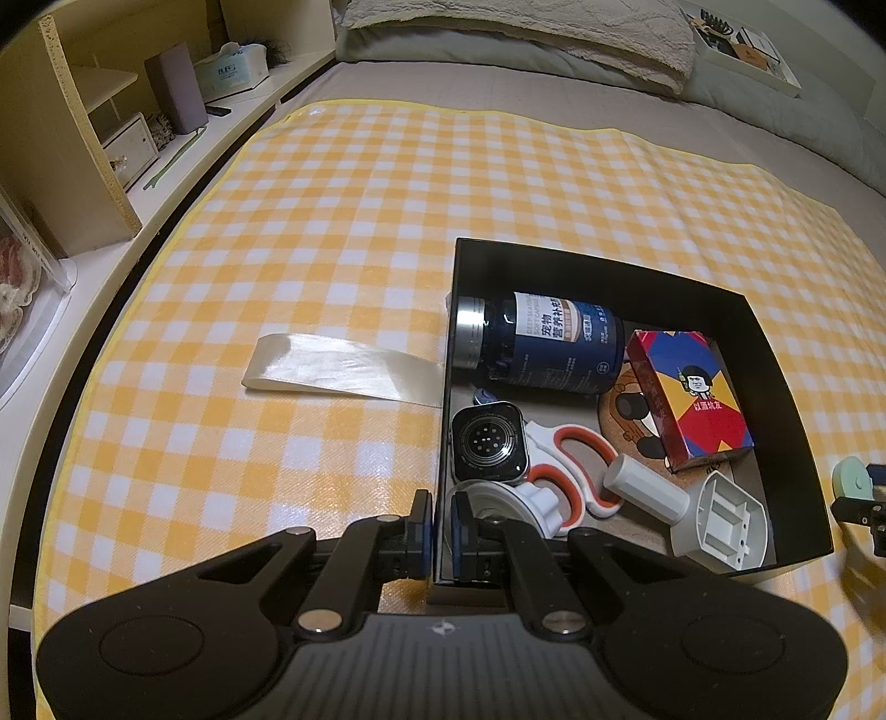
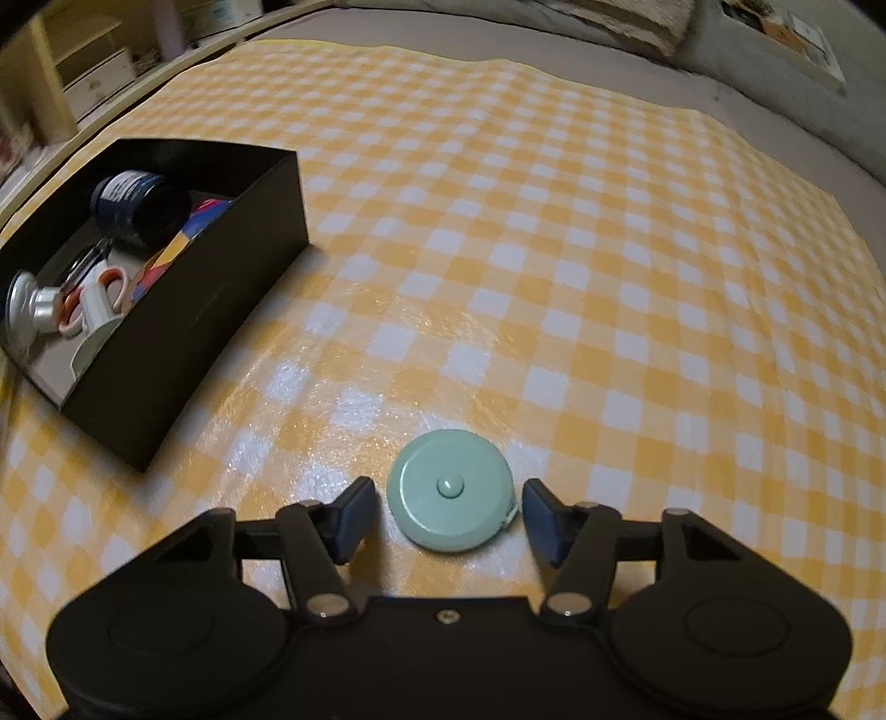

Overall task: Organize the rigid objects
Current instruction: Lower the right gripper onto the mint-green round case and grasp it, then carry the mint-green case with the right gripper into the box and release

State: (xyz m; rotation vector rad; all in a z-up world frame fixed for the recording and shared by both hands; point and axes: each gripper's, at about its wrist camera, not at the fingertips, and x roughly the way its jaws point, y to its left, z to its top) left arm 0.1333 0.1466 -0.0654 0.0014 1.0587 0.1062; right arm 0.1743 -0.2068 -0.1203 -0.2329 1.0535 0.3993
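My left gripper [image 1: 441, 520] is shut on the near left wall of the black box [image 1: 598, 268], one pad on each side. Inside the box lie a dark blue bottle [image 1: 554, 343], a colourful card pack [image 1: 689, 396], a smartwatch [image 1: 488, 441], orange-white scissors [image 1: 576, 459], a white cylinder [image 1: 645, 487] and a white plug [image 1: 720, 523]. To the right of the box [image 2: 183, 332], a round mint-green tape measure [image 2: 449, 490] lies flat on the checked cloth. My right gripper [image 2: 446, 512] straddles it, open, with a small gap at each pad.
A glossy cream ribbon strip [image 1: 343, 368] lies on the yellow checked cloth [image 2: 609, 249] left of the box. A shelf unit [image 1: 99, 144] with a tissue box [image 1: 230, 69] runs along the left. A pillow [image 1: 515, 33] lies at the far end of the bed.
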